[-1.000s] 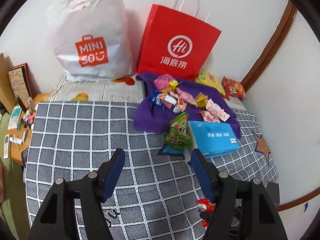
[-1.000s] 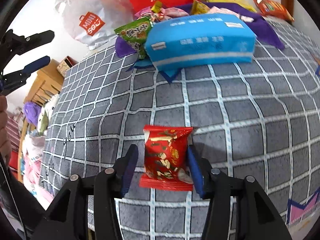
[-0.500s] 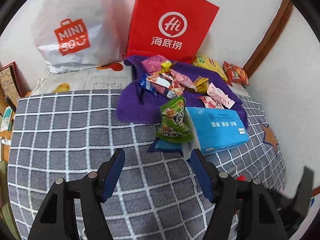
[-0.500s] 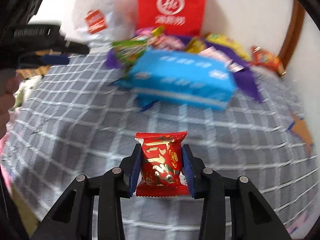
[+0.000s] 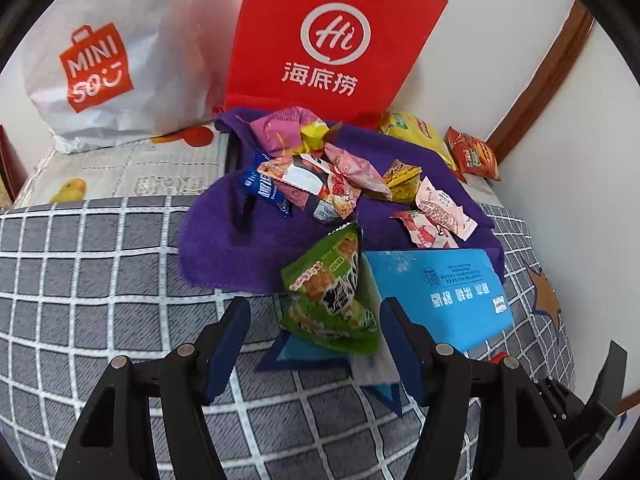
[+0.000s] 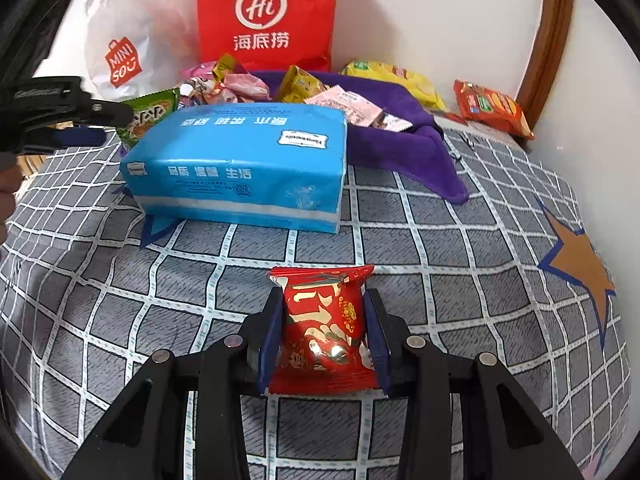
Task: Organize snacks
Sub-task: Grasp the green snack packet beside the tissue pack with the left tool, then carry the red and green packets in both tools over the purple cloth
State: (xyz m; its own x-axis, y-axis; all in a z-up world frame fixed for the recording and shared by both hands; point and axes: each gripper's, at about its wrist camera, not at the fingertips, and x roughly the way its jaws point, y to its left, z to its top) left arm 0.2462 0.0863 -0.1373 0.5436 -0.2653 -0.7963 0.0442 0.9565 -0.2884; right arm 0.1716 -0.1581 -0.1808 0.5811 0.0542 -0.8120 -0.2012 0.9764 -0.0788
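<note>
- Grey checked bedspread (image 6: 460,240) under everything; snacks sit at the far end, 12 o'clock from both tongs.
- Left gripper (image 5: 314,316): jaws apart, nothing clamped. Green snack bag (image 5: 330,292) stands just ahead, between the blue pads and nearer the right one at about 1 o'clock; contact can't be told.
- Purple cloth (image 5: 228,236) at 12 o'clock of the left gripper, loaded with a pile of small wrapped snacks (image 5: 320,176).
- White MINISO bag (image 5: 100,64) at 10 o'clock, red paper bag (image 5: 332,52) at 12, both against the wall.
- Blue tissue pack (image 5: 436,292) at 2 o'clock of the left gripper, touching the green bag.
- Right gripper (image 6: 324,328): clenched on red snack packet (image 6: 324,332), pads pressing both sides, packet upright with its top crimp sticking out past the tips.
- From the right wrist, tissue pack at 11 o'clock, well apart from the packet; yellow bag (image 6: 396,78) and orange bag (image 6: 492,108) at 1 o'clock by the wall.
</note>
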